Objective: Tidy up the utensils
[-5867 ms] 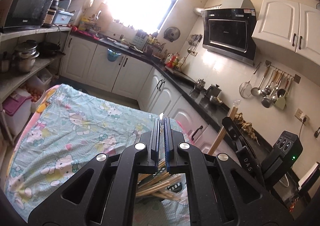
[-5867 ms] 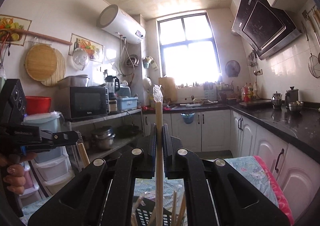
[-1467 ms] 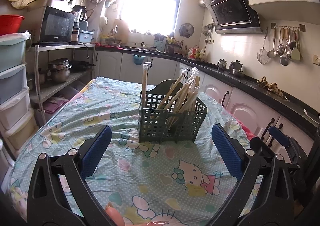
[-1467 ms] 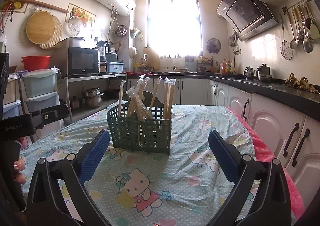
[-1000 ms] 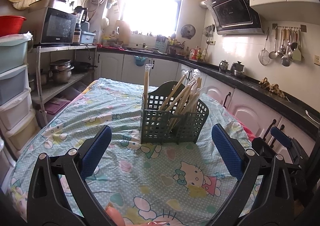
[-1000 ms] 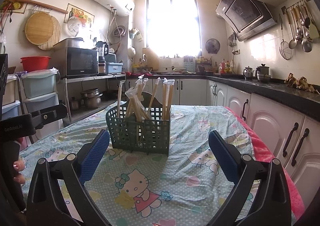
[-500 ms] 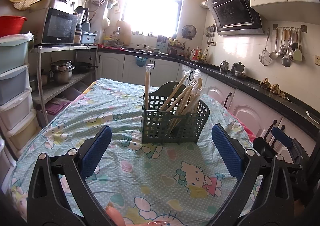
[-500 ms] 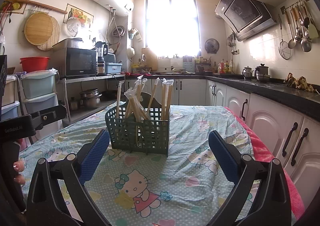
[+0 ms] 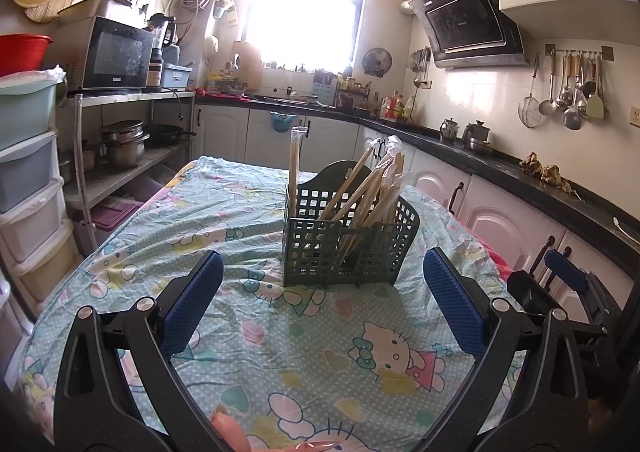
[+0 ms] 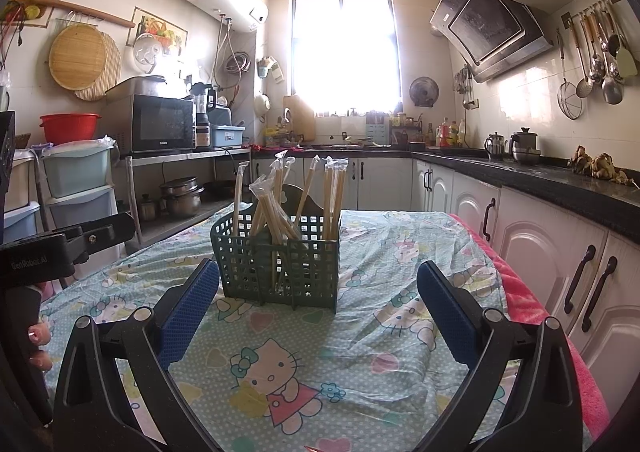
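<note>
Both grippers are hanging low over the near end of the desk [image 9: 132,236], which has a cartoon-cat cloth [image 10: 280,368] on it. The left gripper [image 9: 323,294] has its jaws spread wide with nothing in them, blue pads [image 9: 191,302] facing each other, and the right gripper [image 10: 318,300] is the same, wide apart and empty. A fingertip [image 9: 228,426] peeks in at the bottom of the left view. Past the jaws, around the middle of the desk, there's a dark green plastic basket [image 9: 348,248] standing upright, touching neither gripper. It's stuffed with wrapped chopsticks [image 10: 276,208]; most lean together in a bunch, and one pair [image 9: 294,168] stands straight up at the basket's left side. Farther back, a microwave [image 10: 162,124] sits on the shelf at left, with a bright window [image 10: 346,52] at the far wall and ladles [image 9: 568,88] hanging on the right.
</note>
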Motion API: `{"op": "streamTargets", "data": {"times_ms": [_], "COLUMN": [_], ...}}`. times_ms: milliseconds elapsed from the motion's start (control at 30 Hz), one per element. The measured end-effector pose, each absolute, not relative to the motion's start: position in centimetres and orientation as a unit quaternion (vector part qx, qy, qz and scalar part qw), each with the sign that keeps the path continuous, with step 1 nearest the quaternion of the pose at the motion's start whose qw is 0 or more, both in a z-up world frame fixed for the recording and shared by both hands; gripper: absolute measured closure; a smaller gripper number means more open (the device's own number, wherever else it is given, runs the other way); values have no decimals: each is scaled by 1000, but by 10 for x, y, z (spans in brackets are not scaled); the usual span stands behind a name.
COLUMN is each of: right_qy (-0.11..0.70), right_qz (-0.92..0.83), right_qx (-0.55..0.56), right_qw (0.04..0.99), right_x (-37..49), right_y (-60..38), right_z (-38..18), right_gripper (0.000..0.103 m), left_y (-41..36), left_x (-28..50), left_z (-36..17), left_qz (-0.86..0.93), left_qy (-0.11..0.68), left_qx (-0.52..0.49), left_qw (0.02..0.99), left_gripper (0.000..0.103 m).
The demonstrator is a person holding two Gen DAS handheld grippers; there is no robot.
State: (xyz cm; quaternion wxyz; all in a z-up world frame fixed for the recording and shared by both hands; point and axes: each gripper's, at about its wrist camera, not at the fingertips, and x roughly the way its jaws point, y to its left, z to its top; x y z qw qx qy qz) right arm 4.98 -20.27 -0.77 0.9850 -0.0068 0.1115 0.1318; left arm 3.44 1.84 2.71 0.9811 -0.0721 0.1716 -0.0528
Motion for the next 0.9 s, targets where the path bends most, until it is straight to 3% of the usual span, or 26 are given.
{"op": "streamTargets", "data": {"times_ms": [533, 667, 900], "right_qy": [131, 174, 370], "right_qz": [104, 60, -57], "right_qx": [-3, 24, 2], "right_qw": [986, 983, 927], "right_x": [56, 84, 210], "right_y": [-206, -231, -300], "right_z": [-11, -13, -61], "right_gripper": [6, 6, 6], "left_y": [27, 62, 147], "left_x": [49, 80, 177], "left_z": [18, 6, -52], "left_qz": [-21, 31, 142], "left_qy": [208, 268, 404], "left_qx": [-85, -93, -82], "left_qw": [974, 958, 900], "left_gripper": [11, 11, 11]}}
